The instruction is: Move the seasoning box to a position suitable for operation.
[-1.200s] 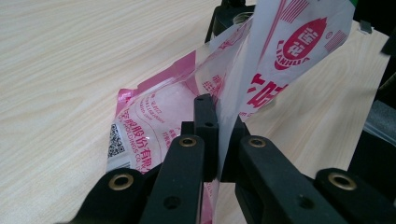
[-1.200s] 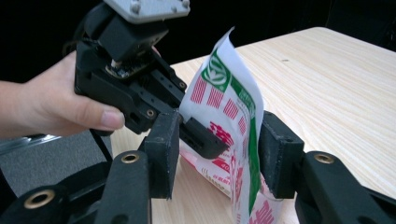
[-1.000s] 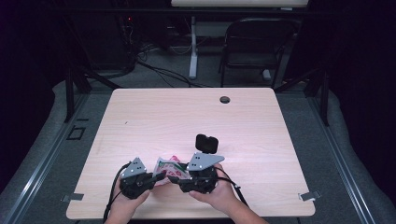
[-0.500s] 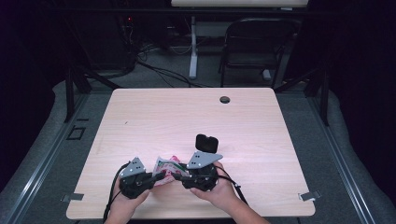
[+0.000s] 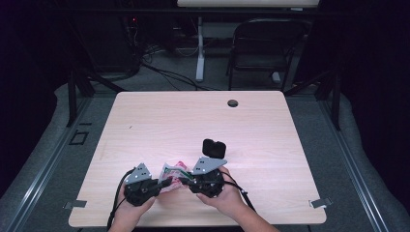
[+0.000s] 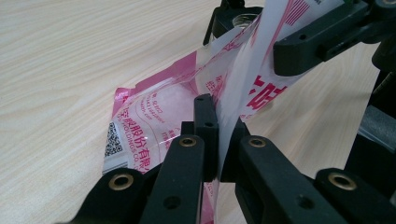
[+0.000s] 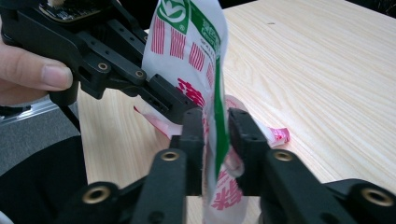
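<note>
Between both grippers (image 5: 170, 182), seemingly pinched packet (image 5: 173, 173)

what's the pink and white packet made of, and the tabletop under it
The packet looks like thin glossy plastic film: it creases, shows glare, and is partly see-through between its pink and red print. The tabletop looks like pale wood-grain laminate or veneer, smooth and matte, with fine streaks; whether it is solid wood cannot be told.

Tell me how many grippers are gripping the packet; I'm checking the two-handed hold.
2: the left gripper clamps the packet at its lower edge; the right gripper, jaws just closing, clamps the same film opposite.
</note>
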A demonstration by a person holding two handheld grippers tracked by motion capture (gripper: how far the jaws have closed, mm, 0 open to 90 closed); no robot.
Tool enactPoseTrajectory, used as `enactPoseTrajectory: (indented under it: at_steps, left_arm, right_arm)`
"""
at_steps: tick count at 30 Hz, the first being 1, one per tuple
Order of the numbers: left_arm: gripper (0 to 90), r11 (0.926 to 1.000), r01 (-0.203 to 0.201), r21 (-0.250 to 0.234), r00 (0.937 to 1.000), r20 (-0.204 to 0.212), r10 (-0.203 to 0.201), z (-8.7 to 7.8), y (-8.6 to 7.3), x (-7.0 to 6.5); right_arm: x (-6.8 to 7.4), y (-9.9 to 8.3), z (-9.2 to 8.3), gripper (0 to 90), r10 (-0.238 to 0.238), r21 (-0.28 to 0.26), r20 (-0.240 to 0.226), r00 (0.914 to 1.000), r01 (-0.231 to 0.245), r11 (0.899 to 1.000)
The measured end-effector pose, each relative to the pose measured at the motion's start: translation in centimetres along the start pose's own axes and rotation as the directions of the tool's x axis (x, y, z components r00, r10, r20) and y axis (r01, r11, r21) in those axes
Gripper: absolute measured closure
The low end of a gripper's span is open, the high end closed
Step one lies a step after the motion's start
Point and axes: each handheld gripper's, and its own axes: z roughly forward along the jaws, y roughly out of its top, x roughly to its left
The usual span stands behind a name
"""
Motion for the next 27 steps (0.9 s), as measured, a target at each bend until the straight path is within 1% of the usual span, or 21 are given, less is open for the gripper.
enactPoseTrajectory:
  at_steps: [3,7,11,13,20,24,26,27]
  left_arm:
    - [90.0,1.0000,-0.001,0.001,1.0000,0.000,0.001,0.02,-0.01,-0.01]
    - [90.0,1.0000,-0.002,0.004,1.0000,-0.003,0.002,0.02,0.00,-0.03]
    - [90.0,1.0000,0.000,0.003,1.0000,-0.004,0.000,0.01,-0.02,-0.05]
    - [90.0,1.0000,-0.004,0.004,1.0000,-0.004,0.004,0.00,-0.02,-0.03]
    - [89.2,1.0000,-0.004,-0.009,1.0000,-0.005,0.004,-0.03,-0.11,0.00]
    - [81.3,0.9999,-0.007,-0.007,0.9999,-0.012,0.007,-0.14,-0.17,0.21]
    - [75.7,0.9999,-0.010,-0.013,0.9999,-0.008,0.010,-0.21,-0.22,0.36]
    - [71.1,0.9998,-0.017,-0.008,0.9998,-0.010,0.017,-0.28,-0.25,0.44]
  right_arm:
    - [-0.09,-0.01,0.06,83.7,0.001,0.006,-0.002,1.0000,-0.001,1.000]
    - [-0.22,0.00,0.06,87.5,0.006,0.014,-0.012,0.9999,-0.006,1.000]
    - [-0.28,0.05,0.04,89.1,0.008,0.020,-0.018,0.9998,-0.007,1.000]
    - [-0.34,0.03,0.07,89.5,0.018,0.016,-0.027,0.9995,-0.017,1.000]
    - [-0.41,0.04,0.11,89.9,0.037,0.009,-0.034,0.9987,-0.037,0.999]
    - [-0.55,0.09,0.12,90.0,0.053,-0.001,-0.045,0.9976,-0.053,0.999]
    - [-0.68,0.17,0.14,90.0,0.067,-0.006,-0.052,0.9964,-0.068,0.998]
    - [-0.77,0.26,0.17,90.0,0.080,-0.010,-0.059,0.9951,-0.081,0.997]
